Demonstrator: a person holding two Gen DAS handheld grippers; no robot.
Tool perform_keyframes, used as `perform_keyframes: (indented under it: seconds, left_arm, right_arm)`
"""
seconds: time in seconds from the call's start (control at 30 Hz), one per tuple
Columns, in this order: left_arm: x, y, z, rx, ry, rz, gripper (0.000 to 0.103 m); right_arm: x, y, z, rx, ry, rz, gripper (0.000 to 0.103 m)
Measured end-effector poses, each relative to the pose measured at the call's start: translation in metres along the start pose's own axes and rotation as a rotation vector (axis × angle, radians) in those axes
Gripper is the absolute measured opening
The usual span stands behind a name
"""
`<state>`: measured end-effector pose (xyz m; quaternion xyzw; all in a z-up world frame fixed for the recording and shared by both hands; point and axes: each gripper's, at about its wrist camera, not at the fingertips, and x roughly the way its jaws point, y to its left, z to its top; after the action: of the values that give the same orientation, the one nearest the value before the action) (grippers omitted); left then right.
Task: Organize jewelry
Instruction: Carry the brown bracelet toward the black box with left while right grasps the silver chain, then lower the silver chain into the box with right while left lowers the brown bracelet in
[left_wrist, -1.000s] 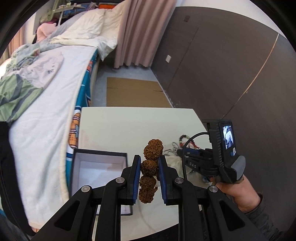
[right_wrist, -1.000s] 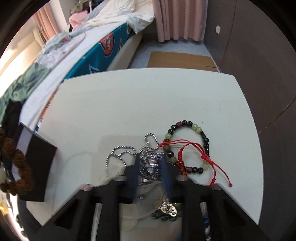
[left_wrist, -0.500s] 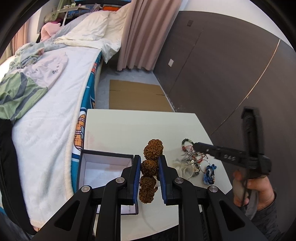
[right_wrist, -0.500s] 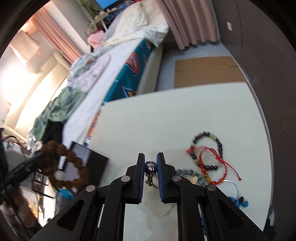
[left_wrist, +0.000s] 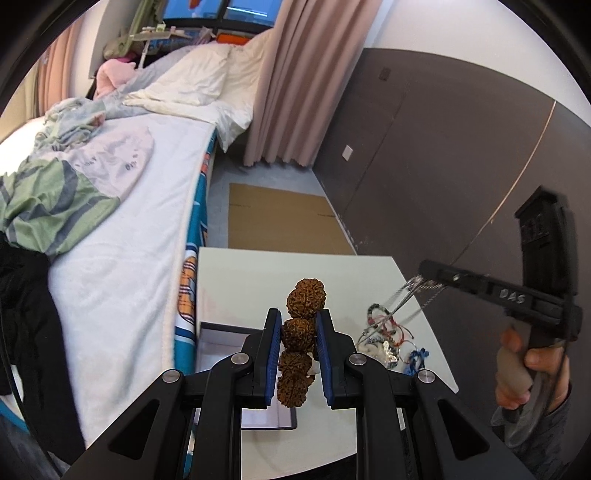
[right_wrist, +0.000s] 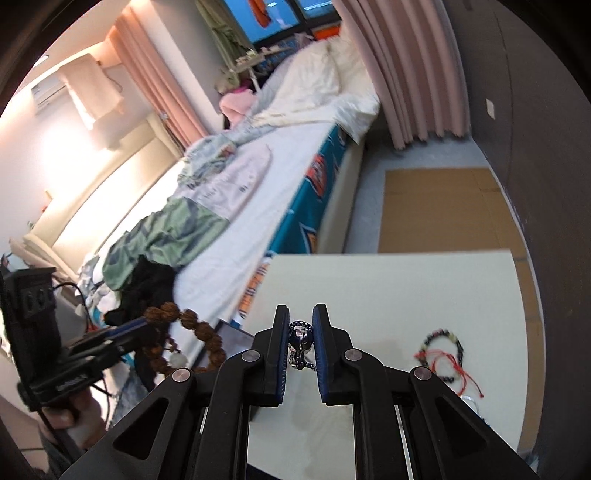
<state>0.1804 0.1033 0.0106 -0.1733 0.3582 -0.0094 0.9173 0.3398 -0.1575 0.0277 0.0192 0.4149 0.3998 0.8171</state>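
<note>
The silver metal chain necklace (right_wrist: 300, 341) is pinched between the blue pads of the right hand-held gripper (right_wrist: 300, 338), and it has just been lifted clear of the white table (right_wrist: 388, 288): a second ago the same jaws were down in the tangle of jewelry, and now, in the left wrist view, the chain (left_wrist: 400, 301) hangs taut from the raised gripper (left_wrist: 424, 275) down toward the pile. Its lower end seems still caught among the red-cord and dark-bead bracelets (left_wrist: 388, 328), so I judge it needs more height or a shake before it comes free. The left hand-held gripper (left_wrist: 298, 339) is clamped on the bracelet of large knobbly brown seed beads (left_wrist: 300, 332) and has drifted up a little, holding it above the open black box with pale lining (left_wrist: 221, 341) at the table's bed-side edge. Both pieces are thus off the table, and the box looks like the likely place for them. The only readable writing is raised lettering on the right gripper's black body, which looks like "DAS" (left_wrist: 511, 295); the print on the bed's teal sheet (right_wrist: 314, 184) is too blurred to read.
</note>
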Motion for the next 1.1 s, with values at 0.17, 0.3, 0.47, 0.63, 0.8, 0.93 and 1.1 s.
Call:
perform_keyframes:
  seconds: [0.17,0.3,0.47,0.63,0.8,0.93,1.1]
  left_arm:
    - [-0.017,0.007,0.003,-0.004,-0.032,0.013,0.02]
    - [-0.029,0.014,0.002,-0.01,-0.056,0.033,0.02]
    - [-0.042,0.027,0.001,-0.022,-0.076,0.054,0.02]
    - [-0.05,0.039,-0.003,-0.036,-0.085,0.079,0.02]
    - [-0.054,0.055,-0.008,-0.054,-0.088,0.105,0.02]
    - [-0.056,0.064,-0.012,-0.074,-0.087,0.117,0.02]
    - [-0.055,0.072,-0.014,-0.084,-0.078,0.123,0.02]
  right_arm:
    - [-0.014,0.032,0.016,-0.053,-0.045,0.028,0.014]
    - [-0.016,0.059,0.025,-0.093,-0.064,0.064,0.014]
    - [-0.009,0.089,0.03,-0.126,-0.063,0.11,0.014]
    - [0.011,0.109,0.027,-0.149,-0.035,0.132,0.014]
    - [0.035,0.119,0.017,-0.162,0.003,0.128,0.014]
    - [0.053,0.119,0.007,-0.16,0.044,0.095,0.014]
    - [0.075,0.112,0.0,-0.126,0.109,0.028,0.045]
